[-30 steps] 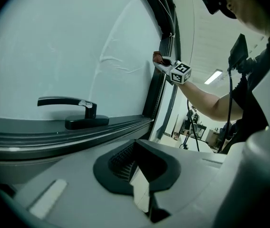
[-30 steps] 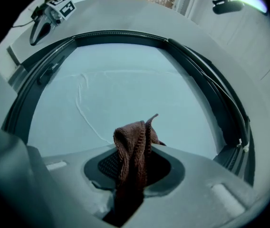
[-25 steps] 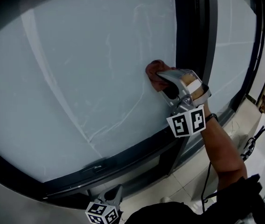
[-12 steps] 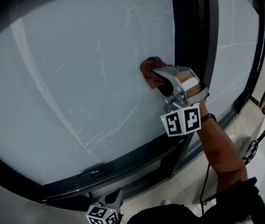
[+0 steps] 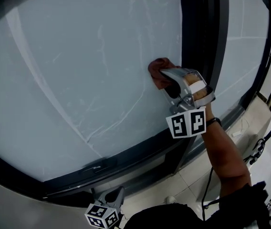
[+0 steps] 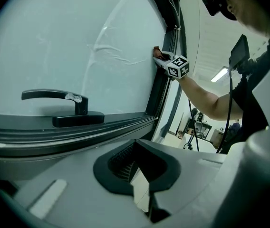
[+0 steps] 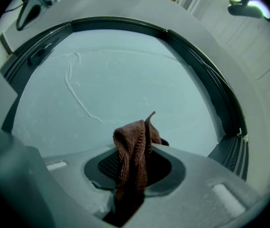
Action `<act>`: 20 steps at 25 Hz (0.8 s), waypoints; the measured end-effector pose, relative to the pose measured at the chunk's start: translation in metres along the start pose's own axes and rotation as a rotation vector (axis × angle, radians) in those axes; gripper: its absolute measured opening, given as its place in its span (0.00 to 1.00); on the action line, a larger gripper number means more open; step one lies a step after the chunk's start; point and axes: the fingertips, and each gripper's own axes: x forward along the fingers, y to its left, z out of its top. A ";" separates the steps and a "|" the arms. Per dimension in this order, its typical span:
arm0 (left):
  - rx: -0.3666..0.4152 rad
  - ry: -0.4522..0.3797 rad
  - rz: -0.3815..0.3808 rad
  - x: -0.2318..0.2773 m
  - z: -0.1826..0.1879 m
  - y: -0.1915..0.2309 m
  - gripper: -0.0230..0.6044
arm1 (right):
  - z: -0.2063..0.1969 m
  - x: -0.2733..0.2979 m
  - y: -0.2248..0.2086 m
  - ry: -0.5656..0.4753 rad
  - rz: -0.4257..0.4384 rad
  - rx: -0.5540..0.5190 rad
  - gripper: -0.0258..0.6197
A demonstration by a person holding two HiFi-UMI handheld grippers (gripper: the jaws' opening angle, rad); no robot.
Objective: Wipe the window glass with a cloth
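Two grippers are in view, and only one is loaded. The right gripper (image 5: 163,78) is clenched on a brown cloth (image 5: 157,69). Its own view confirms this: the cloth (image 7: 134,148) stands bunched between the jaws, its lower end lost in the dark slot of the right gripper (image 7: 136,170). From the head view the cloth sits against the window glass (image 5: 78,70), just beside the dark upright frame post (image 5: 200,32). The gripper body covers the cloth's near side, so I cannot confirm how much of it bears on the pane.

The left gripper (image 5: 111,202) hangs low below the sill, cut off by the bottom edge of the head view. In its own view the left gripper (image 6: 142,179) has its jaws drawn close, only a sliver of light between them, and nothing is held.

Pale curved streaks (image 5: 121,118) cross the pane. The black window handle (image 6: 59,103) lies level on the lower frame. It is clear from the left gripper view but only a smear in the head view. My forearm (image 5: 224,151) runs off the bottom right corner.
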 end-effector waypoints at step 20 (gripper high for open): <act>-0.003 0.041 -0.029 0.011 -0.012 -0.014 0.06 | -0.021 -0.022 0.075 0.062 0.099 0.017 0.16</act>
